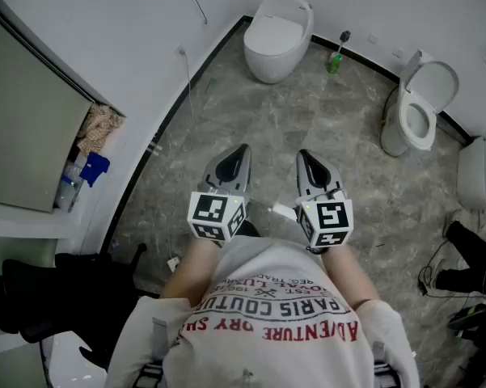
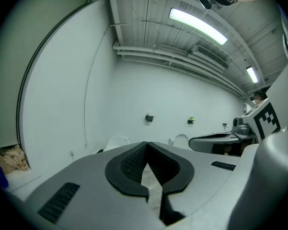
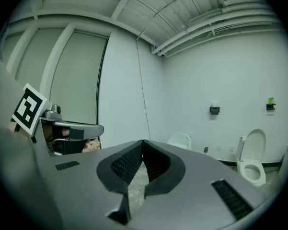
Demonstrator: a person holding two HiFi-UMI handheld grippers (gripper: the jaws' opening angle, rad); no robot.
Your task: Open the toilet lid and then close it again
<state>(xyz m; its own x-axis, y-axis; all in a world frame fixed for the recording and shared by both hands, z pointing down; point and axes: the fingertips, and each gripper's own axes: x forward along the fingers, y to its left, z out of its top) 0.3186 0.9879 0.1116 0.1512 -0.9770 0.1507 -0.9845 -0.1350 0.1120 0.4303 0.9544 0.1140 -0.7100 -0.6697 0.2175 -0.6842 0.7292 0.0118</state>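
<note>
Two toilets stand against the far wall. The left toilet has its lid down; it also shows small in the left gripper view as the toilet and in the right gripper view as the toilet. The right toilet has its lid raised, seen too as the toilet. My left gripper and right gripper are held side by side close to my body, far from both toilets. Both are shut with nothing between the fingertips: left gripper, right gripper.
A green bottle and a brush stand between the toilets. A third white fixture sits at the right edge. Cables and dark gear lie on the floor at the right. A shelf with cloths and bottles is at the left wall.
</note>
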